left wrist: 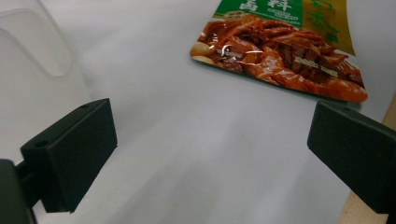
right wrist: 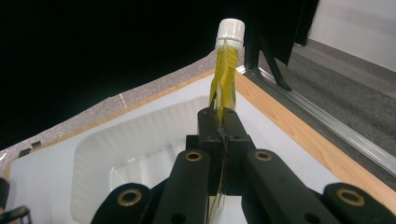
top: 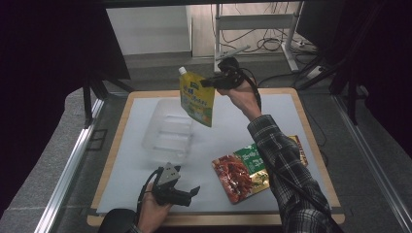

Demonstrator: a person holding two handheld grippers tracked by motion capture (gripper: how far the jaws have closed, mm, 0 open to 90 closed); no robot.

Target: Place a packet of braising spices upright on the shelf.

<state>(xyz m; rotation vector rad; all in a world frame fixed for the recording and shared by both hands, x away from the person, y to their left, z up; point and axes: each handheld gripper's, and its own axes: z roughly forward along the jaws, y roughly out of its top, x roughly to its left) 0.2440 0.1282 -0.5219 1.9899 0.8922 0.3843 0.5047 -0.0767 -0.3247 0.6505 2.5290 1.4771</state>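
Black jaws of the left gripper [top: 187,193] stand wide and empty, nearer than the clear plastic tub [top: 167,132]. Above the tub's far edge, the right gripper [top: 210,82] pinches the yellow spouted pouch [top: 197,97]; lower it centred before releasing.
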